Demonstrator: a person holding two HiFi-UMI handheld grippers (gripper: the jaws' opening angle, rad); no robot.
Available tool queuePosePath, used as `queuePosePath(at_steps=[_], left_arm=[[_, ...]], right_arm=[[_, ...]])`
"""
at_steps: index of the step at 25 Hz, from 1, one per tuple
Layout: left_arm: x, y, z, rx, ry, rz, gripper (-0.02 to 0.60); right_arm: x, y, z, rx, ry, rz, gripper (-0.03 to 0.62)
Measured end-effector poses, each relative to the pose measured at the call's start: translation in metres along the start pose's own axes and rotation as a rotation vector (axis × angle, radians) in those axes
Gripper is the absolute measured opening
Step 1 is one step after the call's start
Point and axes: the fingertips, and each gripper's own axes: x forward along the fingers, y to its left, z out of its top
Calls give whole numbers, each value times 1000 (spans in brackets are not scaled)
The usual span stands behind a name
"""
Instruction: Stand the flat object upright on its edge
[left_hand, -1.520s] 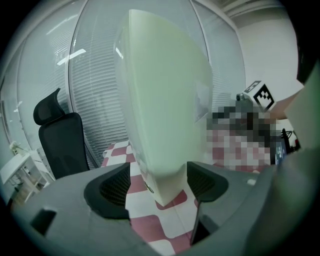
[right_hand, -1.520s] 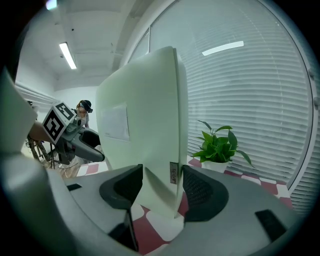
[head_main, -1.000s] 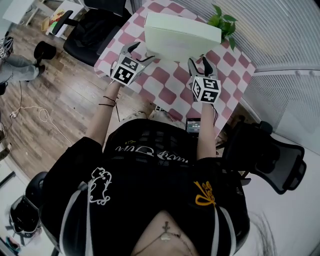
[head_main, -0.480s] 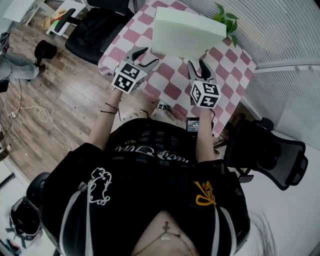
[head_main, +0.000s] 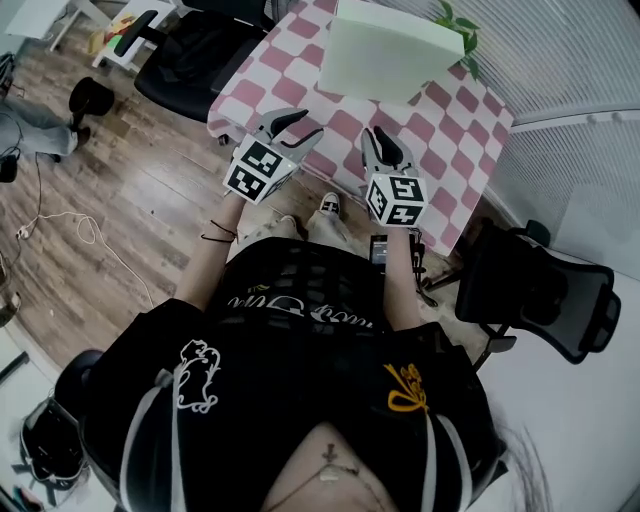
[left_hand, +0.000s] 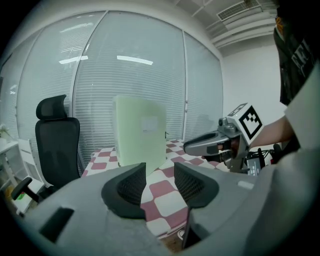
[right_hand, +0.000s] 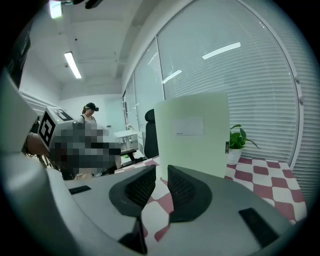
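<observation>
**A:** Where is the flat object at this moment?

**B:** The flat object (head_main: 390, 50) is a pale green board. It stands upright on its edge on the table (head_main: 440, 130), which has a pink and white checked cloth. It is on the far part of the table, near a small plant (head_main: 455, 20) at the far corner. The face turned to the person has a pale rectangular label. Neither gripper touches it.

**A:** How is the left hand-held gripper?

**B:** The left hand-held gripper (head_main: 310, 122) is at the near edge of the table, well apart from the board. Its jaws have just been closing. They are now at a middle gap, and nothing is between the pads. Through the gap I see only the checked cloth and the board behind it.

**A:** And the right one?

**B:** The right hand-held gripper (head_main: 380, 135) is beside the left one, also at the near edge. Its jaws have just been closing too, and only a narrow gap is left. It holds nothing, and the board is beyond its tips, apart from them.

**A:** What else is around?

**B:** A black office chair (head_main: 195, 60) is at the left of the table on the wooden floor (head_main: 120, 200), and another black chair (head_main: 545, 290) is at the person's right. Window blinds are behind the table.
</observation>
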Motion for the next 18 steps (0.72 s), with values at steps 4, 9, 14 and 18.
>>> queuePosePath(at_steps=[4,9,14,18], left_arm=[[-24,-16,-7,-33,-29,-34,184],[-44,-35,-15,-73,-49,-46,184],[-55,-53,-19,-95,-58,-48,184],[-58,-62,-21,-95,-56,-31,183]], right_arm=[[-15,28,-5,-13,-5,-13,60],[-37,52,-13,-26,6,-18,49],[-55,66,-18,-42,16,-3,44],[-62,75,-23,-50,23,20,41]])
